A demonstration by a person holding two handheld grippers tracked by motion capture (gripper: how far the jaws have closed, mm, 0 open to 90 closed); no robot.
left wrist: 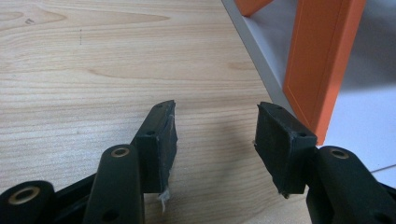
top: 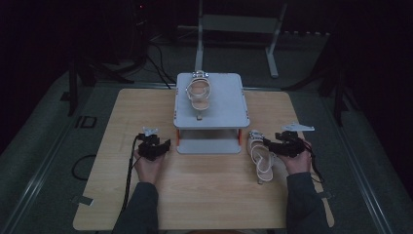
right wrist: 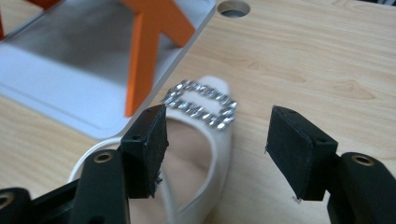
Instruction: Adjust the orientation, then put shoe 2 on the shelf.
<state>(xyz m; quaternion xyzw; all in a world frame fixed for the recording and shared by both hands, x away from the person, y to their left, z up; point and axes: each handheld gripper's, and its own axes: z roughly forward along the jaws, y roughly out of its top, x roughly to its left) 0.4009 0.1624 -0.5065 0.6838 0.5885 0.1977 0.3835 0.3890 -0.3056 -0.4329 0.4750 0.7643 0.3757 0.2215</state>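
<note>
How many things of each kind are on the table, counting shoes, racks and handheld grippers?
Shoes: 2, one on the rack's top, one on the table
Racks: 1, grey with orange legs
Grippers: 2, left and right, both with jaws open
Total: 5

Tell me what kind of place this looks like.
Probably a lab or recording workspace, not a home: a bare wooden table in a dark room, a small grey two-level rack holding one white sandal, cables and a metal frame behind.
</note>
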